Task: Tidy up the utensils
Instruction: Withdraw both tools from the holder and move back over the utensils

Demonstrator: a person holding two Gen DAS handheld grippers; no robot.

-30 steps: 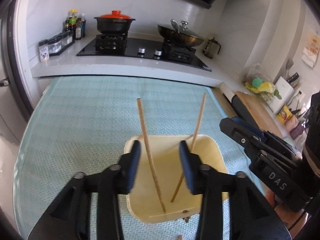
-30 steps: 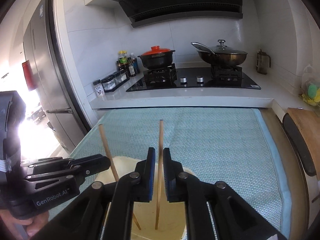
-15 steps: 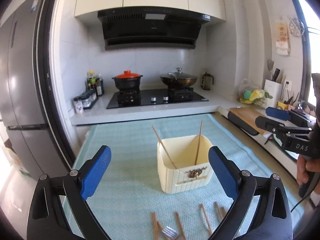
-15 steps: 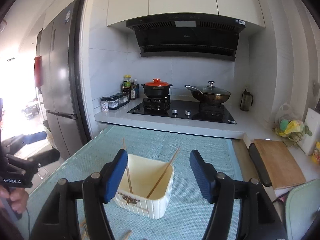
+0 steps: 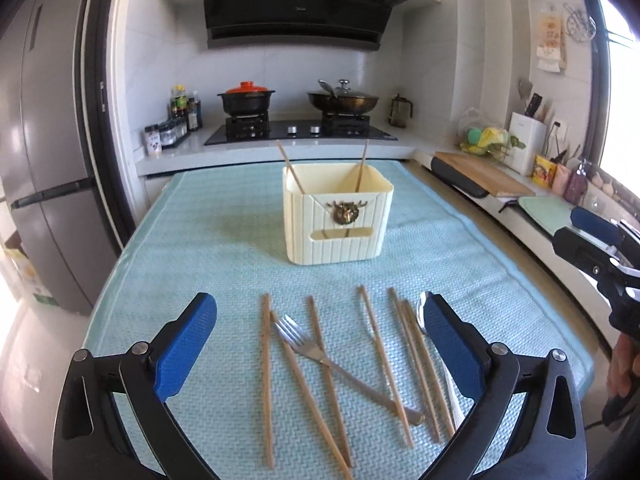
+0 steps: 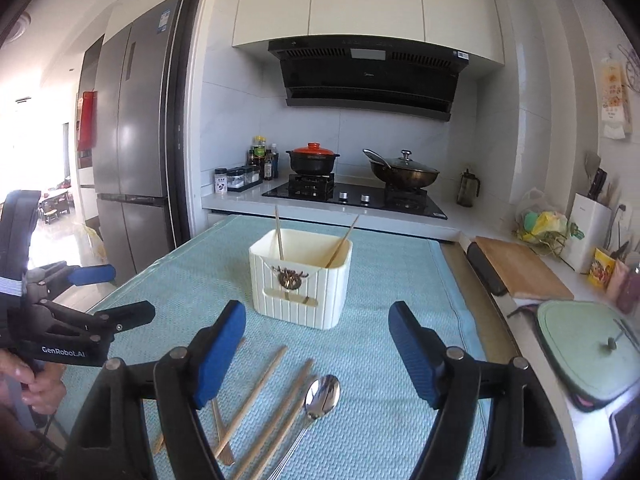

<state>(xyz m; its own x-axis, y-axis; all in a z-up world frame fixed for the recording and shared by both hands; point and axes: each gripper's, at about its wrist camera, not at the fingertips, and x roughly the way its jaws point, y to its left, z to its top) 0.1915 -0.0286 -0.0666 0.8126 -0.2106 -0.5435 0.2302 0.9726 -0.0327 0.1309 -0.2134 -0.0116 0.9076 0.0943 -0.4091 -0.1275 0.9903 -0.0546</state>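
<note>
Teal mat (image 5: 200, 240) covers the table under both grippers. Cream holder box (image 5: 338, 220) stands ahead of both, well beyond the fingertips, with two chopsticks in the box (image 5: 290, 170) leaning against opposite walls.

Left gripper (image 5: 320, 344): jaws spread wide, empty, hovering over the loose pile. Between and just below its fingers lie the loose chopsticks (image 5: 266, 376), six or so, roughly parallel, pointing toward the box. Fork (image 5: 304, 342) lies diagonally across them, tines toward the box, handle running toward the right finger. Spoon (image 5: 422, 314) sits just beside the left gripper's right pad, partly hidden by it.

Right gripper (image 6: 318, 354): also wide open, nothing held. Spoon bowl (image 6: 323, 394) lies just below and between its fingers; a few chopsticks are to its left.

Step, my read: between picks, two sticks stowed, rest still on the mat. Next move probably needs each gripper to drop onto one piece and close. Chopsticks are thin and flat on the cloth, and the fork overlaps several, so single out an outer stick or lift the fork first.
</note>
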